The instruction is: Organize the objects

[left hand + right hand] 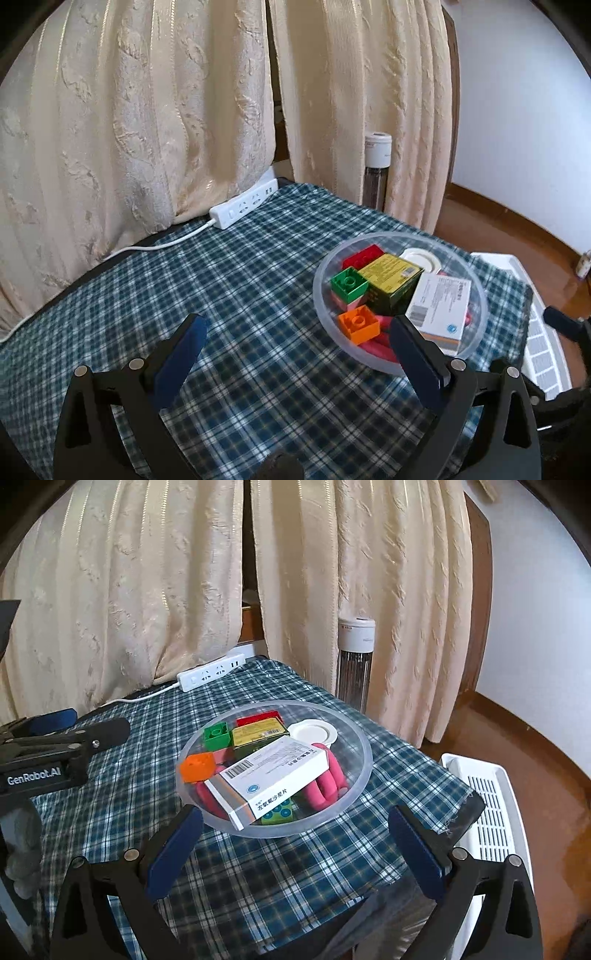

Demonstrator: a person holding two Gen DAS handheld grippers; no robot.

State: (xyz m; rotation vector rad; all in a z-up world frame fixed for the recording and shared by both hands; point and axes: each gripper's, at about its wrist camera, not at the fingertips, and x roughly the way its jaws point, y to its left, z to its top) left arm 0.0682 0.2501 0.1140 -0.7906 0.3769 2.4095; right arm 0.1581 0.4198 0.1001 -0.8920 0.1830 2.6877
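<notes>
A clear plastic bowl (476, 291) (364, 753) stands on the plaid cloth, filled with things. In it lie a white medicine box (441, 308) (273, 775), a green and yellow box (391, 280) (258, 734), a green brick (349, 282) (216, 736), an orange brick (360, 325) (197, 766), a red brick (362, 254), a white lid (421, 258) (312, 733) and pink foam pieces (328, 779). My left gripper (295, 332) is open over bare cloth, left of the bowl. My right gripper (295, 825) is open just before the bowl's near rim, with nothing between its pads.
A white power strip (243, 205) (212, 672) with its cord lies at the table's far edge against cream curtains. A white slatted rack (487, 801) (535, 332) stands off the table's right side. A tall white appliance (356, 657) stands behind. The left gripper's body (55, 746) shows at left.
</notes>
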